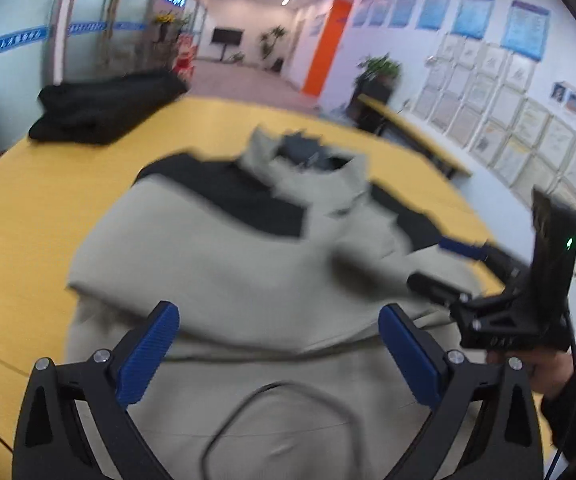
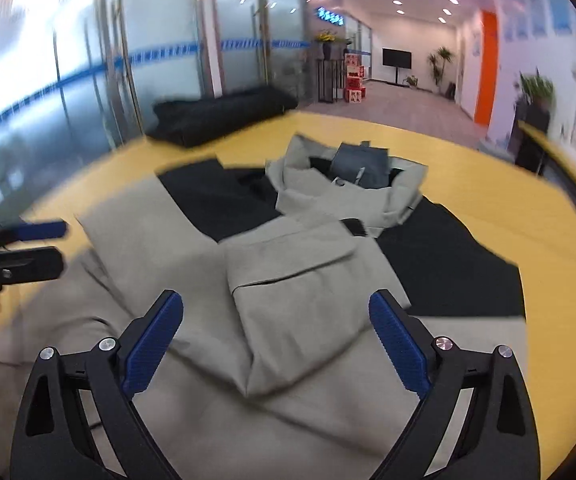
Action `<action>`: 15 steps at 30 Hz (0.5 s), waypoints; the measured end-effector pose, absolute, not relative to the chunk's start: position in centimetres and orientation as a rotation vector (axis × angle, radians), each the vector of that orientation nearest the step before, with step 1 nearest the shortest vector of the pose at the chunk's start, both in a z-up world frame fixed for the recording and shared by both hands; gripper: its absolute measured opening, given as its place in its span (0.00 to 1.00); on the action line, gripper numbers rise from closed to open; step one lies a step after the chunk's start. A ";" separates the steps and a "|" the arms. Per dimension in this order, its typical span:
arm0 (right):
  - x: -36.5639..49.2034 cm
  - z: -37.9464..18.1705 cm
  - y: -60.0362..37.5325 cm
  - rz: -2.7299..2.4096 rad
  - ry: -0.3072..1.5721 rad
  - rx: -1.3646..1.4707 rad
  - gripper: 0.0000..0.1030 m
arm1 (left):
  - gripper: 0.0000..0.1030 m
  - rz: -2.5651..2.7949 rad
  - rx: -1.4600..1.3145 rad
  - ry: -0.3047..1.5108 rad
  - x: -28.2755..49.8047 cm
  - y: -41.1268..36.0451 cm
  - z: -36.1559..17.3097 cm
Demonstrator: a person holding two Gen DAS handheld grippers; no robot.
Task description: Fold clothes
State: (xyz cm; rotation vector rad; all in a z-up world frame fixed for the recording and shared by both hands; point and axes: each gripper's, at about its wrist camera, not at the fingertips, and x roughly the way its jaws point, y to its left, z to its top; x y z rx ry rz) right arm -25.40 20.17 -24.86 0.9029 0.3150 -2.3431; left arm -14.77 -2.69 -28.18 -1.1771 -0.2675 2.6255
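Observation:
A grey-beige hooded jacket (image 1: pixel 227 272) with black panels lies spread on the yellow table (image 1: pixel 27 220), its hood (image 1: pixel 320 188) at the far end. My left gripper (image 1: pixel 277 312) hovers open over the jacket's near part, nothing between its blue pads. In the right wrist view the jacket (image 2: pixel 296 280) has one sleeve (image 2: pixel 288 264) folded across its body. My right gripper (image 2: pixel 276 300) is open just above that sleeve. Each gripper shows in the other's view: the right gripper (image 1: pixel 432 264) at the jacket's right edge, the left gripper (image 2: pixel 60 246) at its left edge.
A folded black garment (image 1: pixel 99 108) (image 2: pixel 223 116) lies at the table's far left corner. A thin black cable (image 1: pixel 247 400) loops over the jacket near me. A person's hand (image 1: pixel 544 372) holds the right gripper. A narrow bench (image 2: pixel 560 148) stands beyond the table's right edge (image 2: pixel 548 260).

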 end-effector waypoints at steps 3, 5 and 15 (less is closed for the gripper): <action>-27.0 -28.4 15.7 -2.362 0.550 0.997 0.46 | 0.93 2.614 -1.293 -0.246 -15.6 -5.1 -31.7; -27.6 -29.0 16.2 -2.429 0.531 1.020 0.24 | 0.91 2.619 -1.319 -0.259 -16.7 -6.2 -32.9; -23.2 -30.3 36.3 -2.755 -0.652 1.147 0.28 | 0.91 2.640 -1.313 -0.253 -18.2 -9.0 -33.6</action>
